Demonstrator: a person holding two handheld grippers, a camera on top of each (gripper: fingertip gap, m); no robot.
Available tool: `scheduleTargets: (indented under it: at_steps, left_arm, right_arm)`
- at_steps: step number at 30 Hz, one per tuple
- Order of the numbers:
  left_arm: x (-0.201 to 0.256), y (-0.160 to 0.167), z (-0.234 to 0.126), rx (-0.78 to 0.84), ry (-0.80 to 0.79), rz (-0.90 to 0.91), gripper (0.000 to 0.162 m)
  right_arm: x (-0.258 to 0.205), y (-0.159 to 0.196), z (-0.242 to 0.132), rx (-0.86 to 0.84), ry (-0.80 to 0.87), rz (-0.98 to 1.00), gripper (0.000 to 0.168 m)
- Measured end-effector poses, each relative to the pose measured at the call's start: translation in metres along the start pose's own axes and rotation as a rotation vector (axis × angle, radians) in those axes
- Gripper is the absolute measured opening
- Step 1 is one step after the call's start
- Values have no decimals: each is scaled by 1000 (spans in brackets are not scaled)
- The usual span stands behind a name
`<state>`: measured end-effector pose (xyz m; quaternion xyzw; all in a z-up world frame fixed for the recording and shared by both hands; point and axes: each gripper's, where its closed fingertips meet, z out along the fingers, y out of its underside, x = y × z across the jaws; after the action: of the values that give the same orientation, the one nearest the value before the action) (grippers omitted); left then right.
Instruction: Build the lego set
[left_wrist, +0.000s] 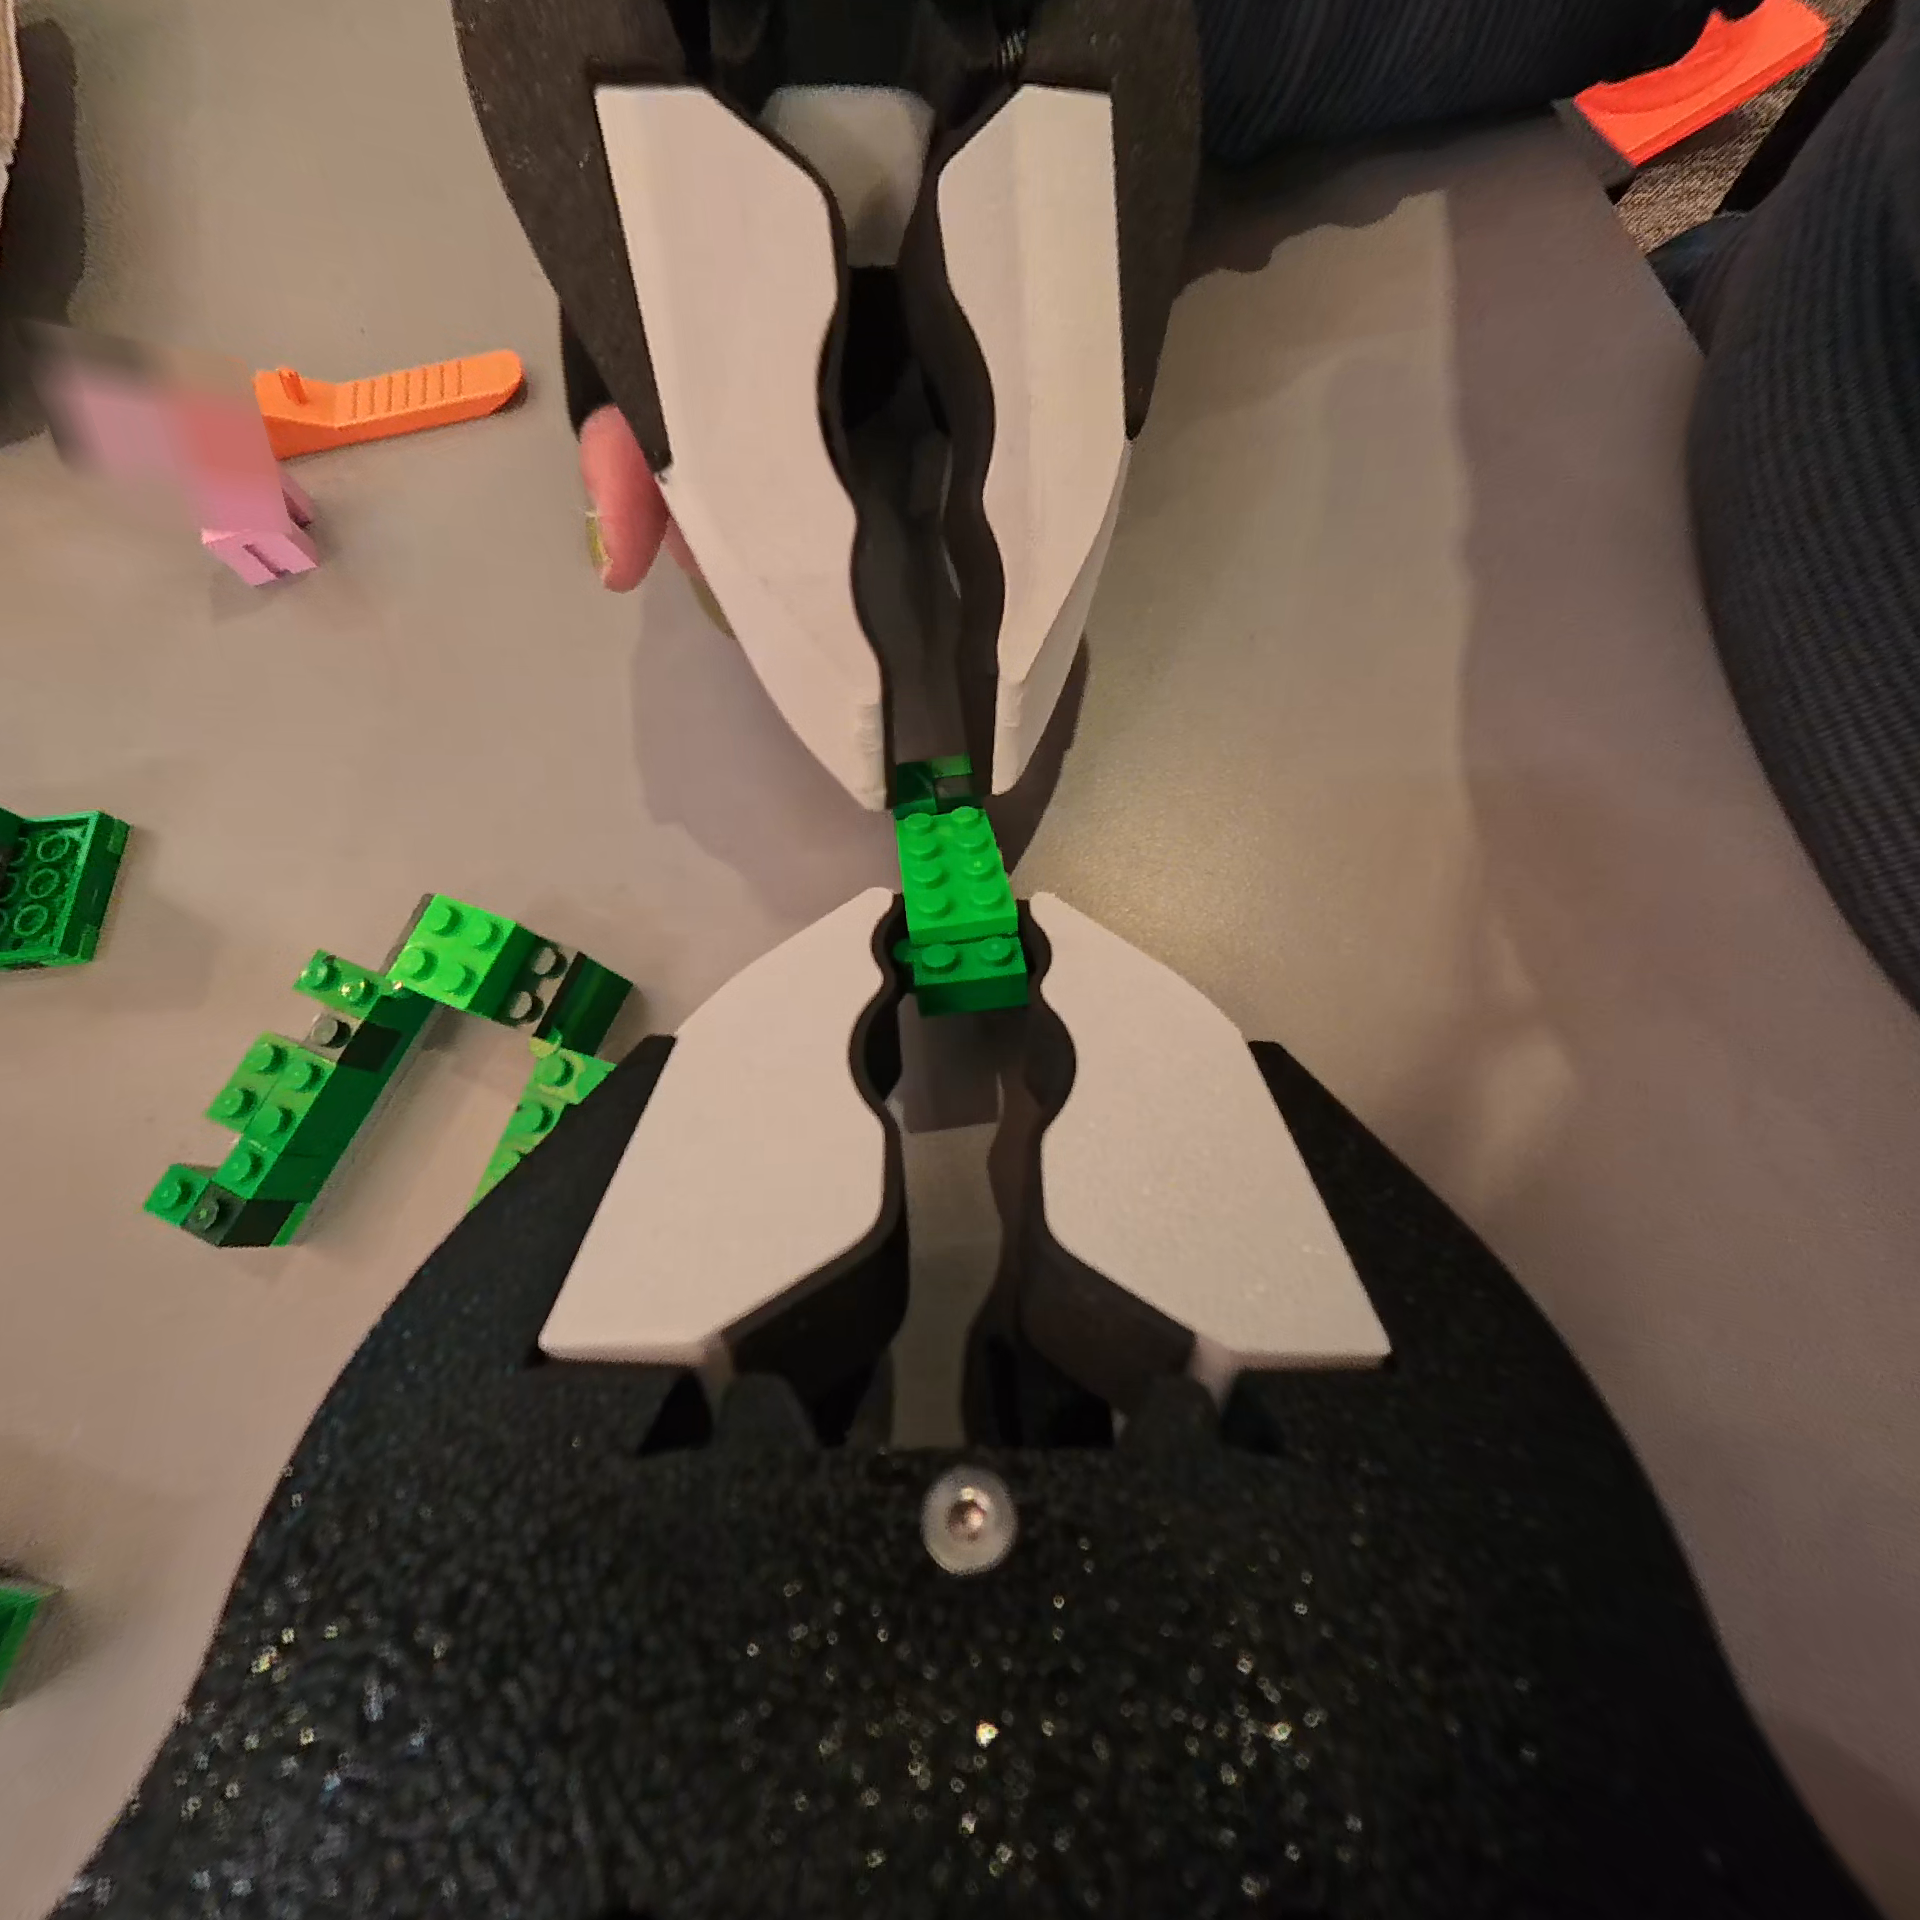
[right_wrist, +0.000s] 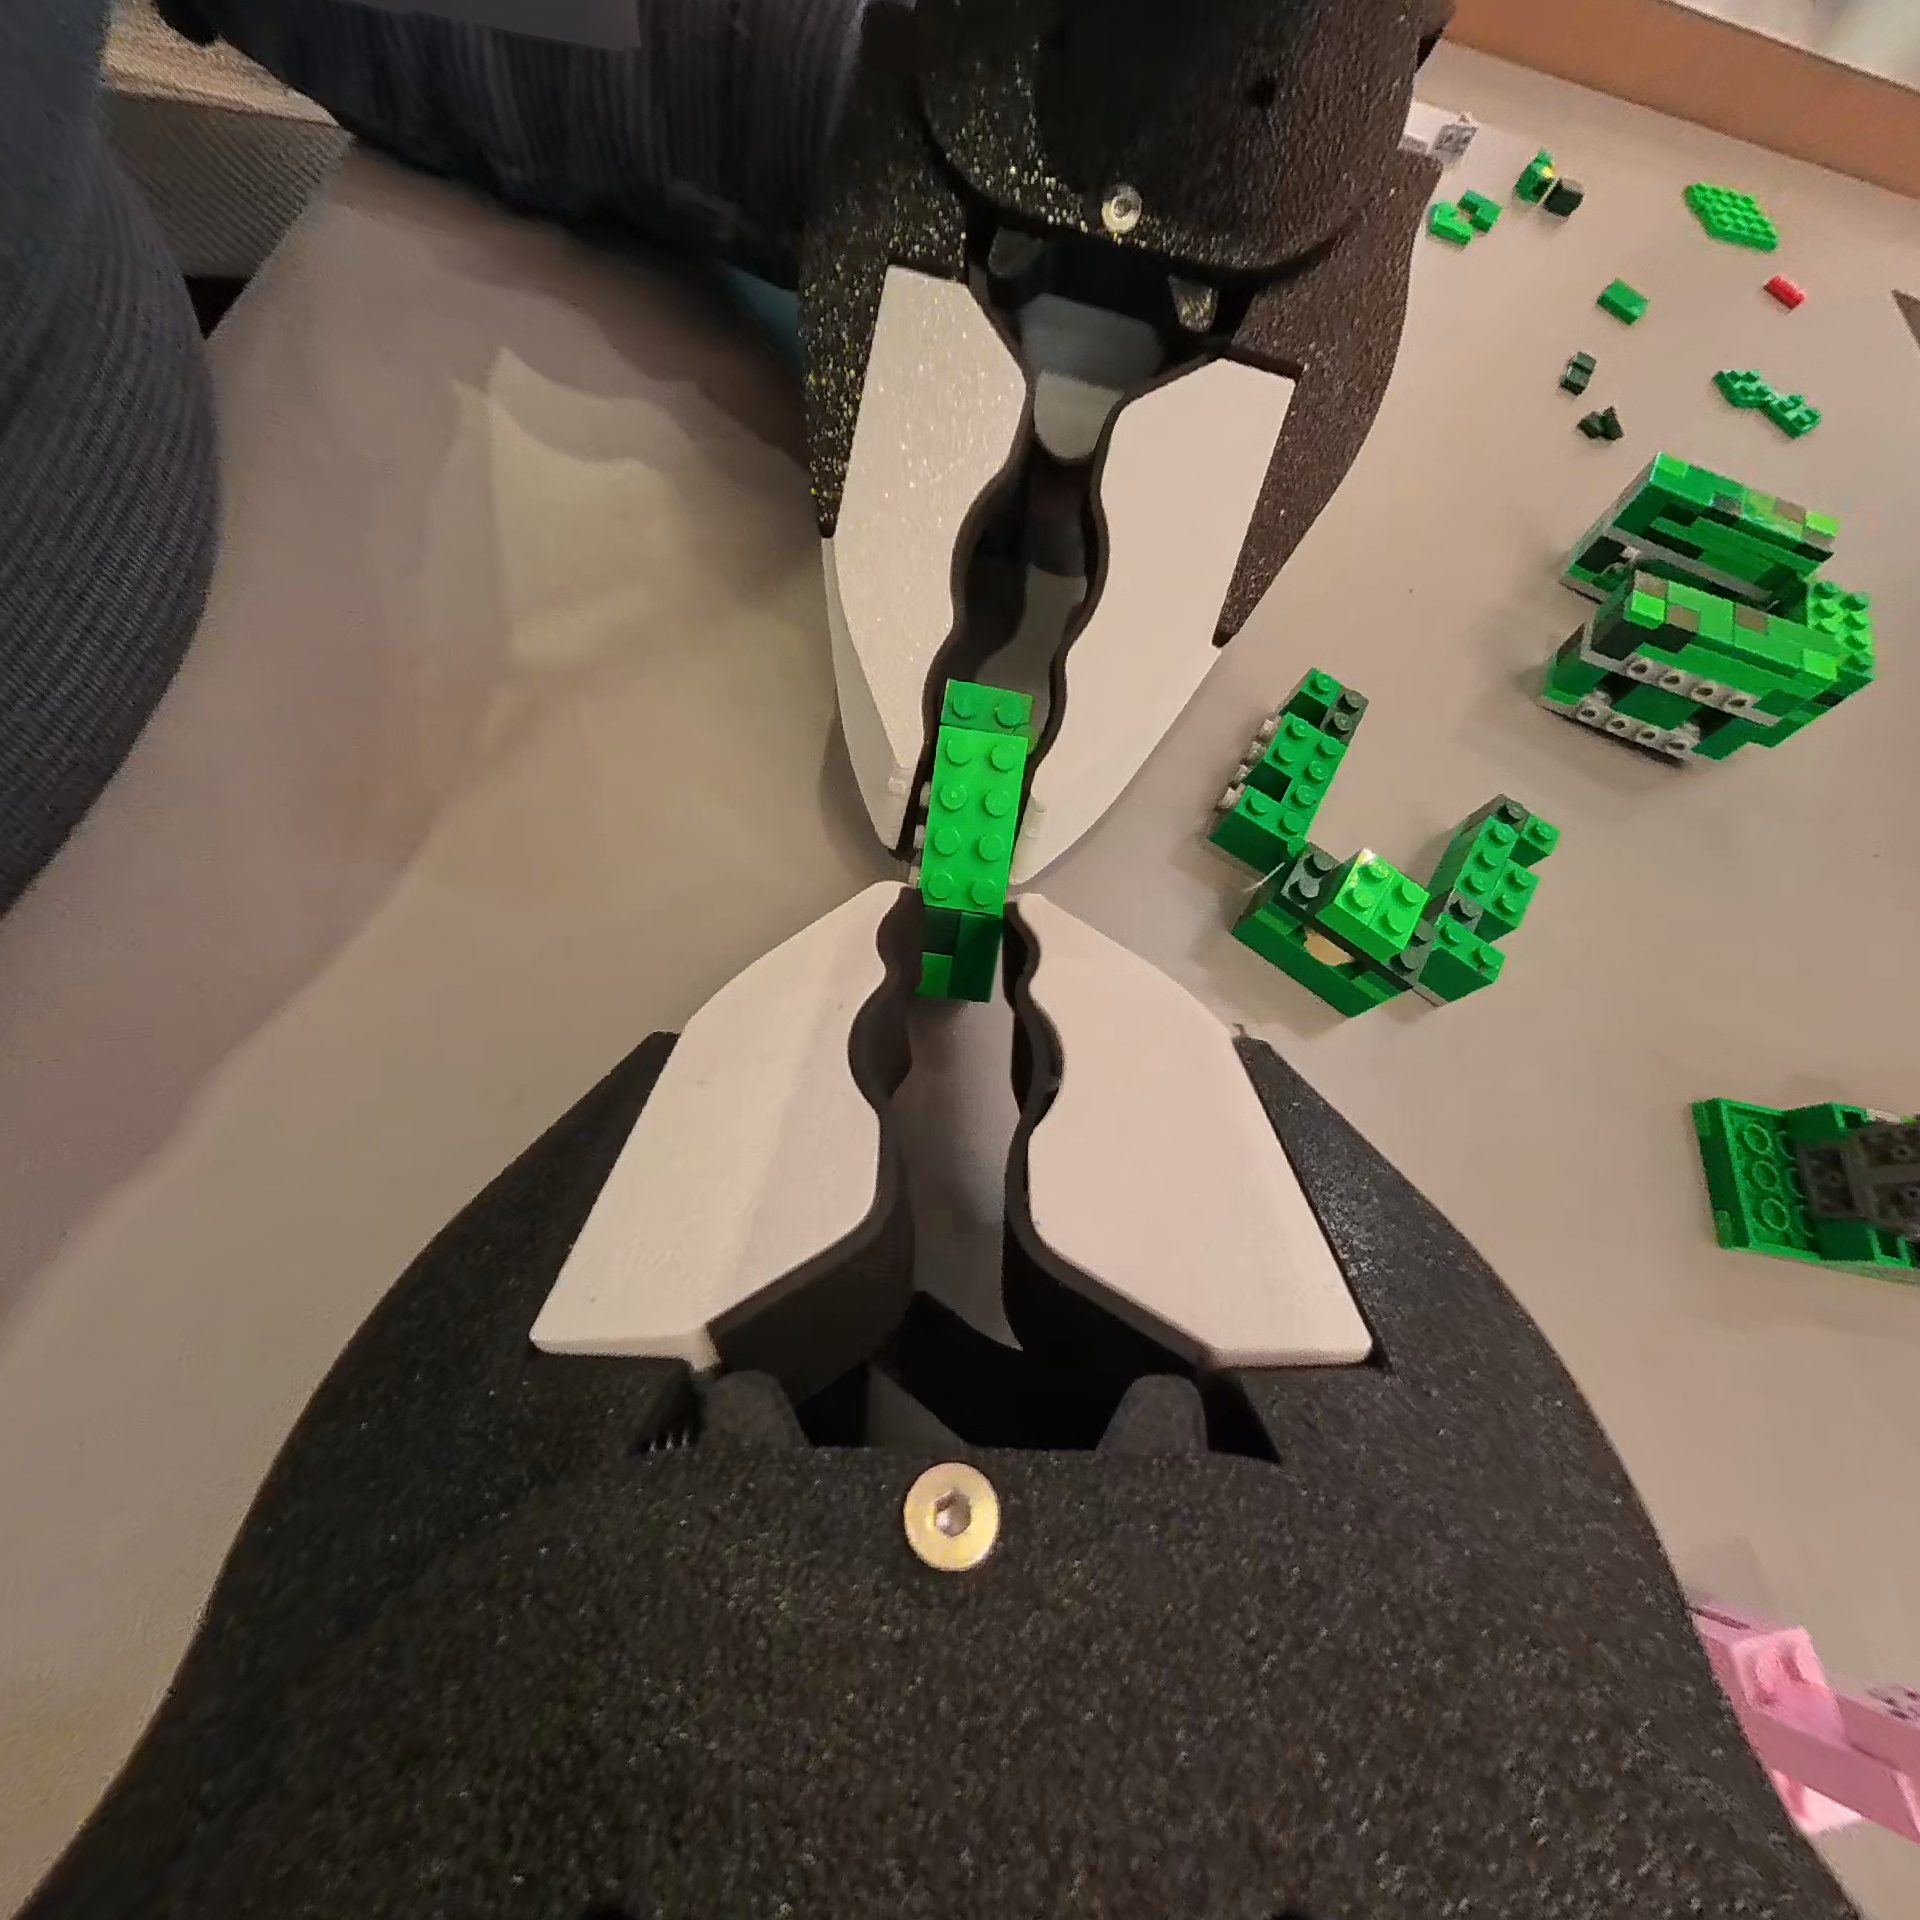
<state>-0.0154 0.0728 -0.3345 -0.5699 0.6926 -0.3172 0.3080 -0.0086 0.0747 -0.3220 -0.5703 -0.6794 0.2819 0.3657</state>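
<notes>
Between the two grippers, above the grey table, a small green brick stack is held from both ends. The left gripper clenches the near end of the stack in its own view, its white fingers closed on the darker lower bricks. The right gripper faces it tip to tip and grips the far end. A thumb shows beside its left finger.

From the right wrist view the same stack runs between the tips: the right gripper pinches its dark green end, and the left gripper closes around the bright studded part farther off. Both pairs of tips nearly touch each other around the stack.

On the table to the left in the left view lie a stepped green assembly, an orange brick separator and a pink piece, partly under a blurred patch. A green plate lies at the left edge, underside up.

To the right in the right view sit a U-shaped green assembly, a larger green build with grey studs along its side, a green plate carrying grey bricks, loose green bits and one small red piece.
</notes>
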Motion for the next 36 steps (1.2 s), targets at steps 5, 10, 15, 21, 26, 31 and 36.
scheduleTargets:
  at_steps: [5, 10, 15, 21, 26, 31, 36]
  left_arm:
    - [0, 0, 0, -1, 0, 0, 19]
    - [0, 0, 0, -2, 1, 1, 19]
    - [0, 0, 0, -4, 0, 0, 19]
    - [0, 0, 0, -5, -1, 0, 19]
    - [0, 2, 2, -21, -5, 9, 19]
    - [1, 3, 3, -31, -5, 24, 18]
    - [-1, 4, 5, -44, -30, 50, 18]
  right_arm:
    - [1, 1, 0, -10, 10, 0, 18]
    - [-2, 10, 3, -60, -19, 14, 16]
    - [-1, 2, 2, -5, -23, 33, 18]
    - [-1, 3, 2, -10, -27, 36, 16]
    - [-1, 3, 1, 3, -97, 118, 15]
    - [3, 0, -1, 32, -125, 175, 0]
    - [-4, -2, 0, 39, -177, 164, 0]
